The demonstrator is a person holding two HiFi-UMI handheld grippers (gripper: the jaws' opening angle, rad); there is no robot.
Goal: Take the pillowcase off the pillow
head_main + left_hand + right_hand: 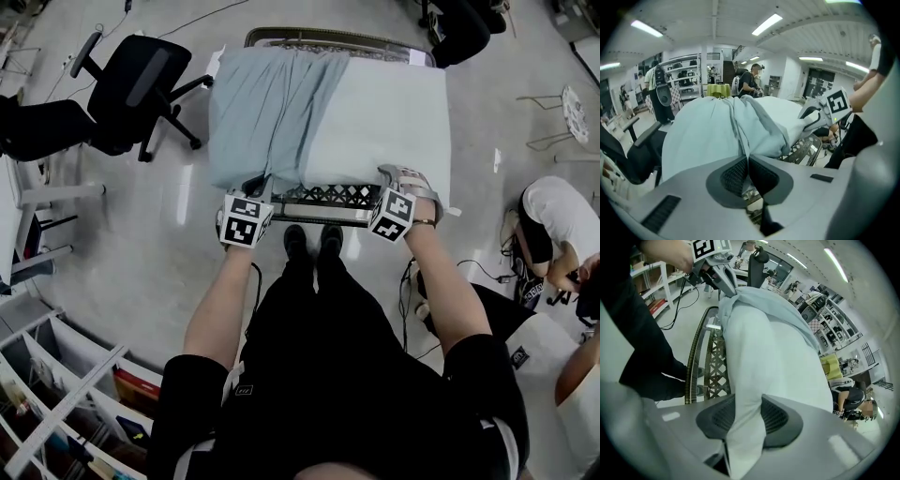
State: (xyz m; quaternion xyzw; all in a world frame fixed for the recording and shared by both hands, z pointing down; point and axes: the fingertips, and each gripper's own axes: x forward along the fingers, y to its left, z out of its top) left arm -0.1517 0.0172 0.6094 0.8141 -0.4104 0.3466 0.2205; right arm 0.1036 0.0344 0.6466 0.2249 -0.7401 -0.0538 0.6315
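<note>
A white pillow [384, 122] lies on a metal lattice table [328, 199]. A pale blue-grey pillowcase [267, 108] covers its left part in bunched folds; the right part is bare. My left gripper [255, 187] is at the case's near edge, and its pads [736, 173] are shut on a thin fold of pillowcase [708, 136]. My right gripper [394, 176] sits at the pillow's near right edge. In its own view the right gripper [747, 416] pinches the white pillow [759, 362] between both pads. The left gripper [717, 275] shows far off on the blue fabric.
A black office chair [136, 80] stands left of the table. A person [553, 225] crouches on the floor at the right, near cables. White shelving [56, 375] fills the lower left. My feet [314, 242] stand against the table's near edge.
</note>
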